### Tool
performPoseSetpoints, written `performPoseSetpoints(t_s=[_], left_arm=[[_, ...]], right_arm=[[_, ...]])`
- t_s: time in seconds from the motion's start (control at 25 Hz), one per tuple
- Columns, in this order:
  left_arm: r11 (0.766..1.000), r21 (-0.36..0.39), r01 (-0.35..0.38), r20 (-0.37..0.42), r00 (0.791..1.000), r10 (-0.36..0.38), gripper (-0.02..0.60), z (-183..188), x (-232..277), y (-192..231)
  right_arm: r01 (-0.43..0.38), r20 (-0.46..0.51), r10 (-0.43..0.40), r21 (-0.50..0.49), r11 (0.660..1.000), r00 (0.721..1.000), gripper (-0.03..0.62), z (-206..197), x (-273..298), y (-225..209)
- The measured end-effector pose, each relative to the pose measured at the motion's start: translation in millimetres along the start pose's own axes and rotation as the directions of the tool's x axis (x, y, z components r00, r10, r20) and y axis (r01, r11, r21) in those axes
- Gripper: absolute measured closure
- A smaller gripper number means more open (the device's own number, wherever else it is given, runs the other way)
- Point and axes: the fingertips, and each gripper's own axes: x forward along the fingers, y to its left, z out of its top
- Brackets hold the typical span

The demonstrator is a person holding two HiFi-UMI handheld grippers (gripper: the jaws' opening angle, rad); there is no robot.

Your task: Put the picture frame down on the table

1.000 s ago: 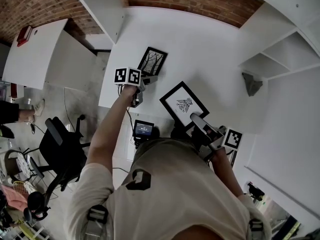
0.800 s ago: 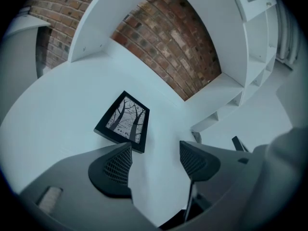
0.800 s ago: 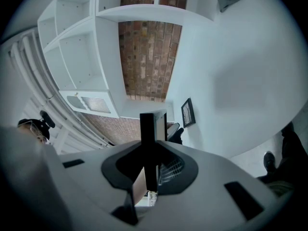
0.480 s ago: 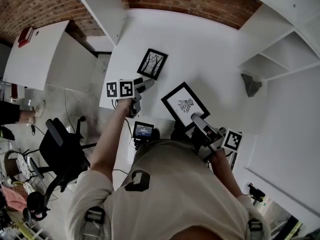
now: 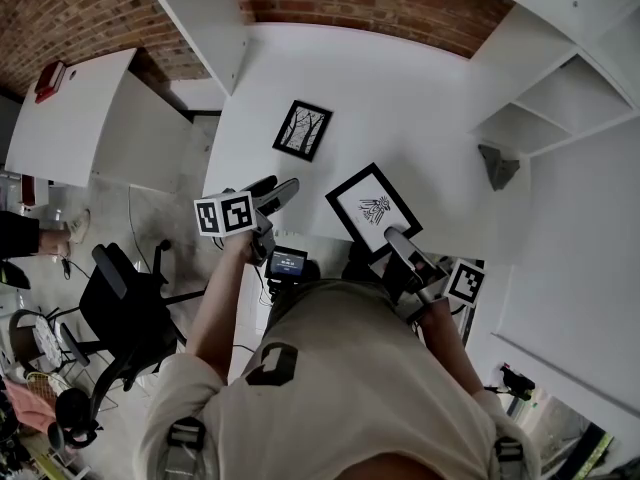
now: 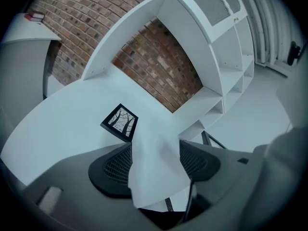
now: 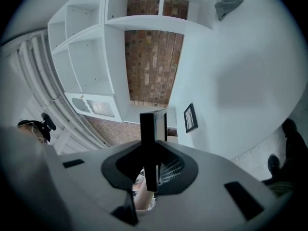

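Clamped by its near corner in the right gripper [image 5: 398, 246], the picture frame [image 5: 372, 208] reaches forward, face up, over the table's [image 5: 420, 98] near edge, while the left gripper [image 5: 278, 190], jaws apart and empty, hangs farther off.

The person wears a pale beige short-sleeved T-shirt [image 5: 340, 388] with a dark angular logo [image 5: 275, 360] on the back; dark harness straps [image 5: 187, 433] with buckles sit at both shoulders; the left gripper [image 5: 280, 185] and the right gripper [image 5: 390, 236] have smooth grey bodies; each carries a white marker cube [image 5: 225, 213] printed with black squares; the black pads [image 6: 115, 165] inside the jaws have a fine mesh texture.
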Motion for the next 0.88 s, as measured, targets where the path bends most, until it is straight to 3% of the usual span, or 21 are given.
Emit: performPoseSetpoints(t_s=[0.24, 0.52, 0.68, 0.76, 0.88], left_arm=[[0.998, 0.047, 0.028, 0.007, 1.000, -0.028, 0.278, -2, -9, -15], [0.993, 0.100, 0.069, -0.011, 0.998, -0.068, 0.330, -10, -15, -32], [0.989, 0.107, 0.106, 0.000, 0.994, -0.106, 0.429, -9, -19, -40], [0.988, 0.110, 0.109, 0.012, 0.994, -0.111, 0.516, -8, -23, -40], [0.988, 0.115, 0.101, 0.019, 0.994, -0.104, 0.546, -9, -32, -38]], right_arm=[[-0.006, 0.027, 0.006, -0.017, 1.000, 1.000, 0.543, -2, -3, 3], [-0.023, 0.085, 0.027, -0.049, 0.999, 0.996, 0.543, -5, -11, 14], [-0.031, 0.111, 0.038, -0.065, 0.997, 0.993, 0.543, -6, -16, 17], [-0.031, 0.118, 0.039, -0.072, 0.997, 0.992, 0.543, -8, -16, 18], [-0.037, 0.129, 0.048, -0.085, 0.996, 0.990, 0.543, -13, -16, 23]])
